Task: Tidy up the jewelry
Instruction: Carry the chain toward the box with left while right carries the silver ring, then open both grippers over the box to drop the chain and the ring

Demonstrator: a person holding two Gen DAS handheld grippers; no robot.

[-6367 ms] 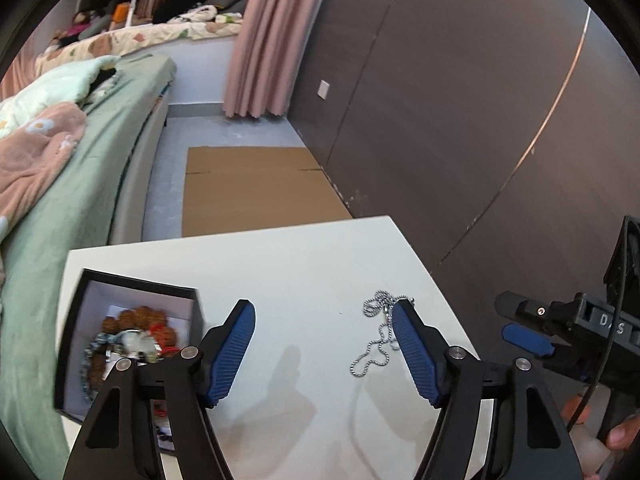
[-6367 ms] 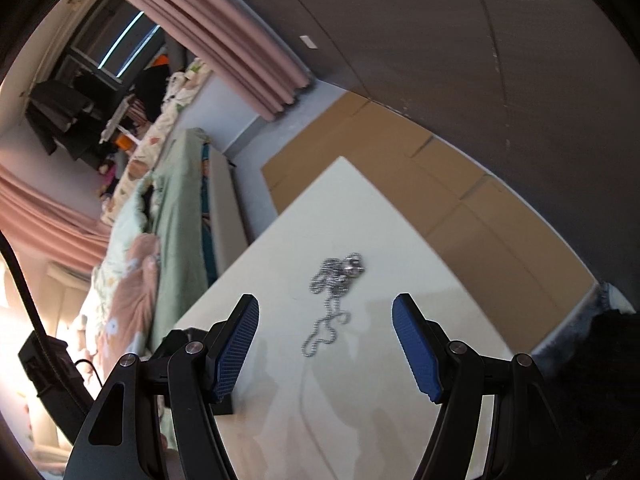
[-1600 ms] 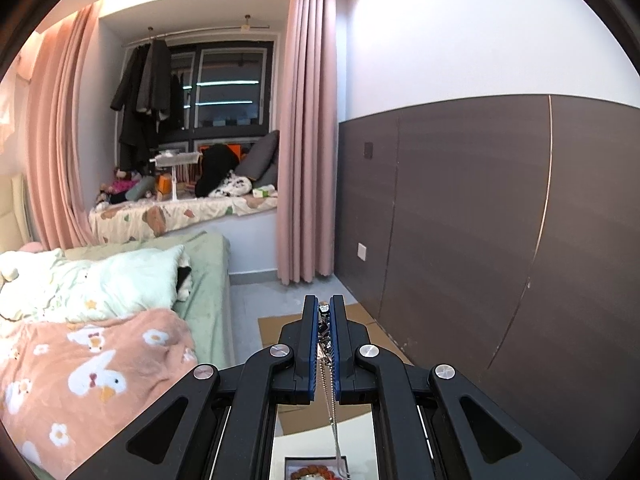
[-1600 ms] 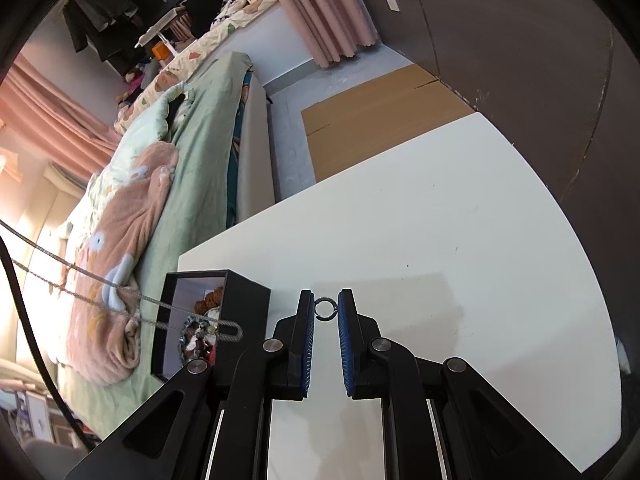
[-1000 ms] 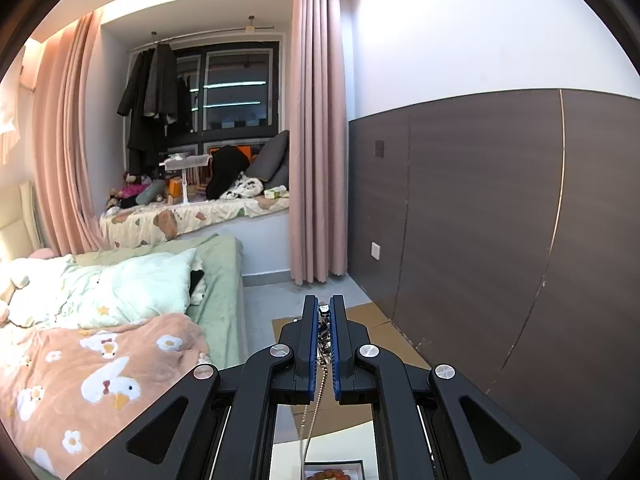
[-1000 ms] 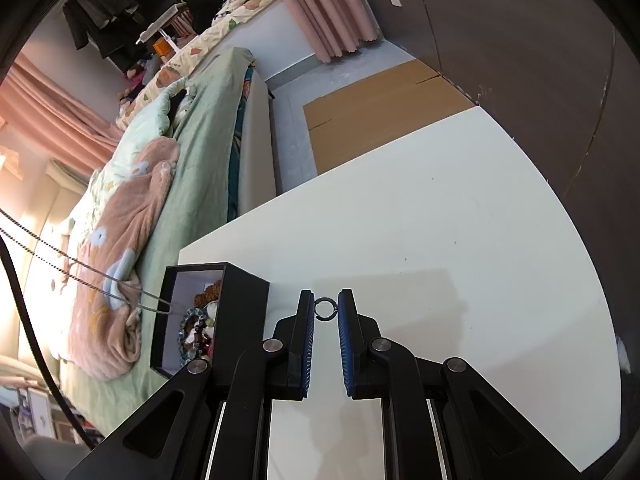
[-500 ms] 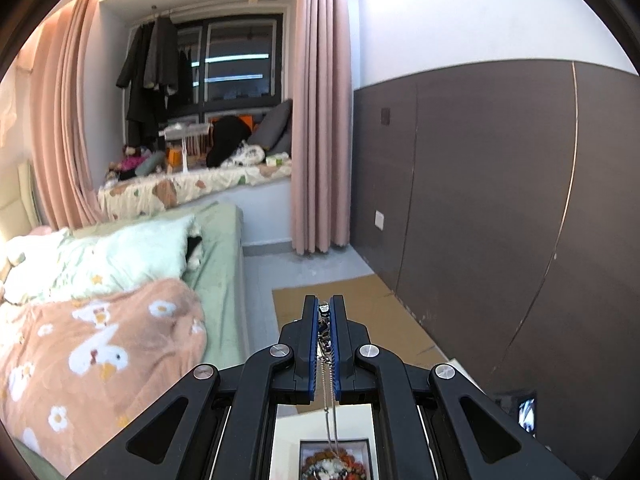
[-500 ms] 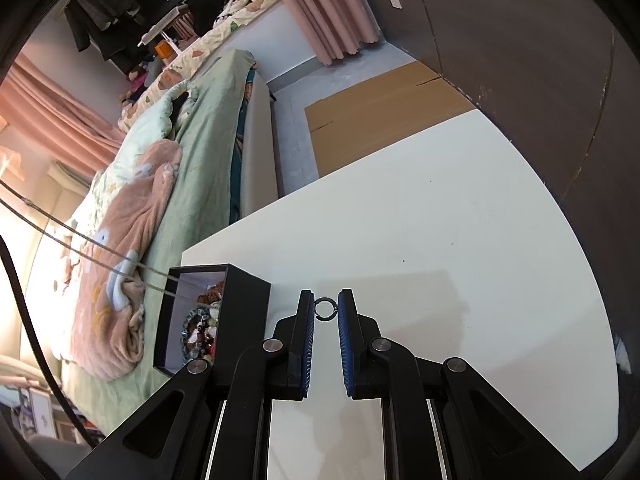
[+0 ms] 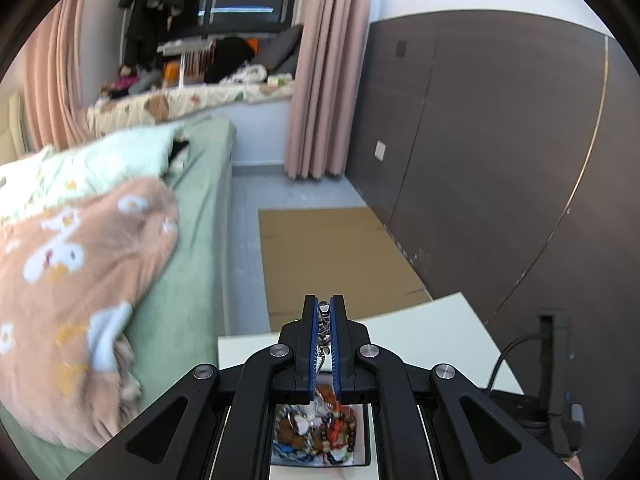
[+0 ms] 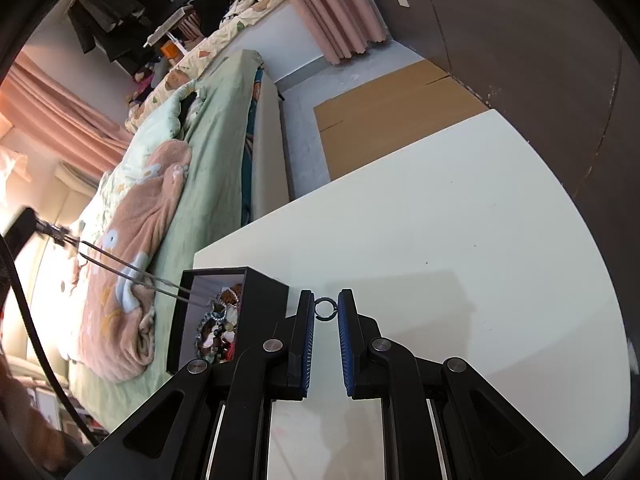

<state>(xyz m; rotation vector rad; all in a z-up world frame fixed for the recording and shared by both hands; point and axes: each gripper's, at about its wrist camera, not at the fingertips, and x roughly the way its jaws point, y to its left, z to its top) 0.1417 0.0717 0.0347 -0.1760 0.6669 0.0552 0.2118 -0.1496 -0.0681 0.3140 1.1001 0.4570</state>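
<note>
Bright indoor light, fisheye-warped edges, motion blur on bedding (image 9: 80, 248).

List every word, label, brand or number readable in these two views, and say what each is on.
None can be read in either view.
Left gripper: no marking shows.
Right gripper: no marking shows.
Black box: plain wall, no label.
White table: bare.

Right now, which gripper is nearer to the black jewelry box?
Left. The left gripper is above the black jewelry box, with its chain hanging down into the box. The right gripper is beside the box, holding a small ring.
</note>
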